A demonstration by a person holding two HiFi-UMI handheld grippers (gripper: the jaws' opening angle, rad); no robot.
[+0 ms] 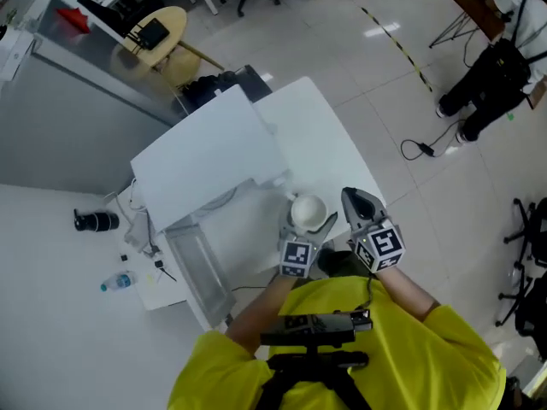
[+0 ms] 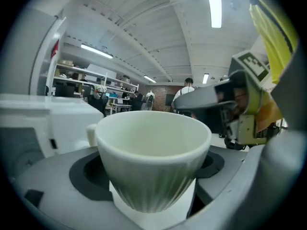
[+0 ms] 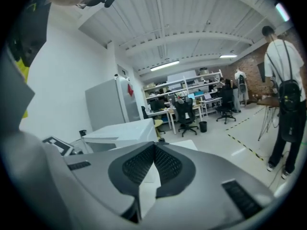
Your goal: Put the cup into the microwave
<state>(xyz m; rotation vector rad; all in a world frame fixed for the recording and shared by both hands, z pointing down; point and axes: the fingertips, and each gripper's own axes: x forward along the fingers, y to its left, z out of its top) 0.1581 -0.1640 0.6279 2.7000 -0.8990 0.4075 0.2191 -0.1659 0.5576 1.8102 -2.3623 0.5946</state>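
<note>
Left hand-held gripper [image 1: 308,226] is clamped on the cup, one pad against each side of the bowl. The right hand-held gripper [image 3: 154,152], just beside it on the right, has its jaws pressed together on nothing.

Ahead of both spreads the white surface [image 1: 323,133]. On it, ahead and to the left of the left hand-held gripper, stands the white microwave [image 1: 205,156]. Its door [image 1: 201,267] appears swung open on that hand-held gripper's left, so the cavity looks open on that side.

The cup [image 2: 153,152] sits upright between the left jaws and looks clear of the surface. It is pale, empty, and ribbed on the outside. Its handle [image 2: 91,133] points left, toward the microwave.

It looks like glazed ceramic, so I judge it stiff, fairly light, smooth enough to slip, and liable to chip if knocked against the cavity edge. The bowl tapers toward the foot, which could let it slide downward in a loose hold. A firm grip across the widest part of the body, as now, seems the sound place. The handle is small and would let the cup swing.
</note>
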